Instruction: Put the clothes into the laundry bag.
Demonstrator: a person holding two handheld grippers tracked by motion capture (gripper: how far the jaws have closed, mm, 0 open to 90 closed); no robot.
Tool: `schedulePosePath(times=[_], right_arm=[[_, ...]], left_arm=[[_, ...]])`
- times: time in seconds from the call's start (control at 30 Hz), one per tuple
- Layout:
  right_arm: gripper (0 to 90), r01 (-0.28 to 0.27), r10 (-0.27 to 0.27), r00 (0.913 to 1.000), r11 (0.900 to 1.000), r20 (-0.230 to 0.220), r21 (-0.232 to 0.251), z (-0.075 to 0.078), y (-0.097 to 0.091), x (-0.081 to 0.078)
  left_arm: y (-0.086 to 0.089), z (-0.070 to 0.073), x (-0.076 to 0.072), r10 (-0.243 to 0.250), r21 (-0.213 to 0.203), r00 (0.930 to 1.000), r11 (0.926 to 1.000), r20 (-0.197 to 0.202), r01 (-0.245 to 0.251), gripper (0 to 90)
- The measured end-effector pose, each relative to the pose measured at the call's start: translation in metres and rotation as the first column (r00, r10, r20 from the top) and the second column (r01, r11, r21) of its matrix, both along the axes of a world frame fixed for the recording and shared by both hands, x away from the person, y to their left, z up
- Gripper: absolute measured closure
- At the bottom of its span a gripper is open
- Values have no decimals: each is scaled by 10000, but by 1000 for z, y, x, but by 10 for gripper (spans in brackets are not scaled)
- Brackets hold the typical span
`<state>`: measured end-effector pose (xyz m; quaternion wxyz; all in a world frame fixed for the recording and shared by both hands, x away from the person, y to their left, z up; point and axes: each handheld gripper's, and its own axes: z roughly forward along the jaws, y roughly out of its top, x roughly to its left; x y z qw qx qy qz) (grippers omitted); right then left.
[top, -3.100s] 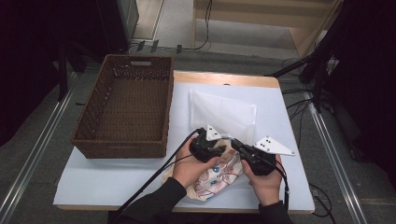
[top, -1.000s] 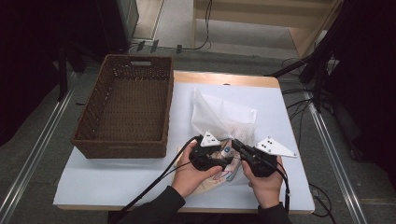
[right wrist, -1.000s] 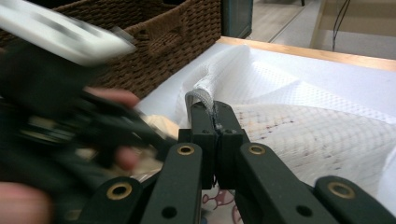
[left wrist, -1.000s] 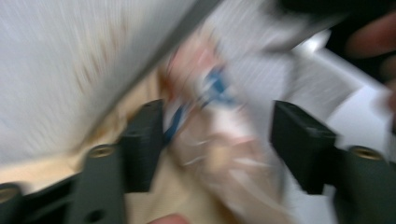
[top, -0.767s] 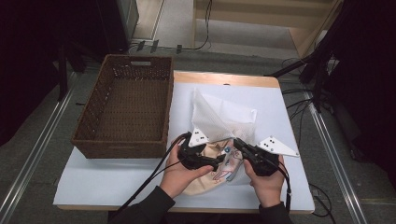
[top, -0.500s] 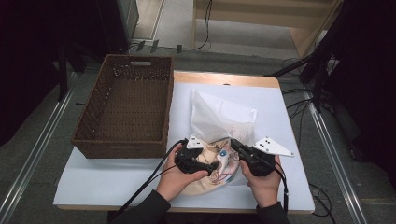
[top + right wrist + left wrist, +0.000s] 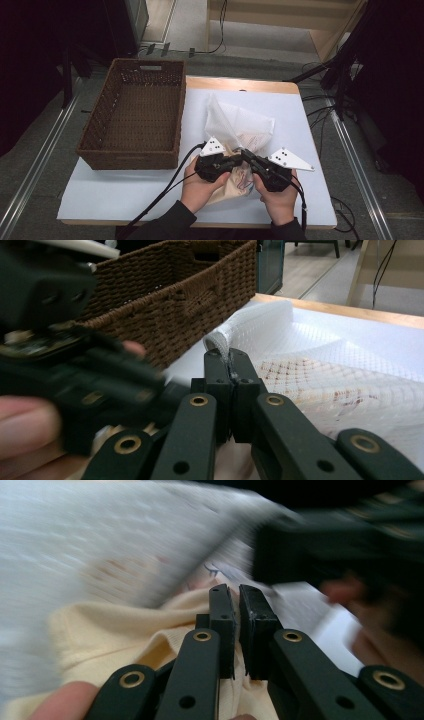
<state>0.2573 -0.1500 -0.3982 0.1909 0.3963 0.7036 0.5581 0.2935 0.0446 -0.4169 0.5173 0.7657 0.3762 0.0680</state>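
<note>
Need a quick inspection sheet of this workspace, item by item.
Surface: white table top with wooden edge.
Job's things: white mesh laundry bag; cream printed garment partly inside it.
Clutter: empty brown wicker basket at left.
Grippers: left gripper jaws just closed on the garment; right gripper shut on the bag's edge.
Cables: black cable trails from the left gripper.
Surroundings: floor rails, wires, wooden furniture.

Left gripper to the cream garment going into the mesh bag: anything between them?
Nothing visible. The left gripper has just closed its fingers on a fold of the cream garment, right at the mouth of the white mesh bag. The right gripper pinches the bag's edge, holding it up beside it.
</note>
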Motion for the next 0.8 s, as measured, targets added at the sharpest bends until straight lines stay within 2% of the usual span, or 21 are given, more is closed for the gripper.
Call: schedulePosePath(times=[0.03,0.07,0.1,0.13,0.2,0.23,0.27,0.33,0.4,0.43,0.5,0.53,0.57,0.6,0.67,0.7,0.73,0.77,0.8], right_arm=[[900,27,-27,10000,10000,-14,-66,0,0,0],[900,55,-56,10000,9999,-62,-122,-2,1,0],[900,77,-80,9999,9999,-150,-142,-4,0,1],[900,96,-98,9996,9999,-252,-83,-7,-1,2],[900,140,-144,9995,9998,-289,-142,-10,-3,4],[900,200,-205,9994,9997,-275,-172,-10,-5,4],[900,254,-258,9993,9996,-277,-136,-9,-7,4],[900,356,-357,9990,9994,-261,-37,-9,-11,5],[900,404,-404,9987,9992,-308,7,-8,-14,6],[899,407,-406,9986,9992,-343,36,-8,-15,6],[898,394,-389,9983,9992,-440,118,-10,-15,7],[898,394,-389,9983,9992,-440,118,-10,-15,7],[898,336,-331,9982,9994,-508,90,-11,-12,8],[898,328,-325,9981,9994,-529,56,-12,-11,8],[898,274,-276,9979,9996,-579,-36,-14,-8,8],[898,274,-276,9979,9996,-579,-36,-14,-8,8],[898,214,-220,9979,9997,-610,-110,-16,-4,7],[897,153,-163,9979,9998,-626,-159,-17,-3,7],[898,132,-142,9977,9998,-662,-161,-17,-2,7]], left_arm=[[-4,-7,5,18,349,9996,9994,-293,-7,847],[-8,-18,13,-318,573,9937,9976,-1078,382,807],[-10,-28,18,-628,514,9766,9959,-2057,749,732],[-10,-32,18,-711,315,9707,9963,-2296,804,666],[-6,-25,9,-677,222,9865,9972,-1492,718,544],[-3,-18,5,-651,208,9920,9975,-1085,677,459],[1,-11,1,-547,298,9966,9980,-620,566,378],[11,1,-6,-213,537,9997,9983,146,205,284],[23,5,-10,117,677,9999,9976,123,-125,206],[26,3,-12,245,1048,9997,9942,76,-251,167],[29,-8,-16,440,1966,9990,9795,-6,-430,134],[29,-8,-16,440,1966,9990,9795,-6,-430,130],[34,-23,-18,790,2527,9967,9649,-182,-719,128],[36,-34,-15,980,2611,9930,9622,-667,-774,130],[37,-46,-12,1041,2757,9874,9588,-1190,-679,134],[37,-46,-12,1041,2757,9874,9588,-1190,-679,145],[34,-49,-14,1206,3131,9887,9457,-894,-870,211],[32,-48,-15,1206,3264,9889,9413,-871,-860,286],[33,-46,-15,1044,3275,9907,9422,-877,-703,356]])
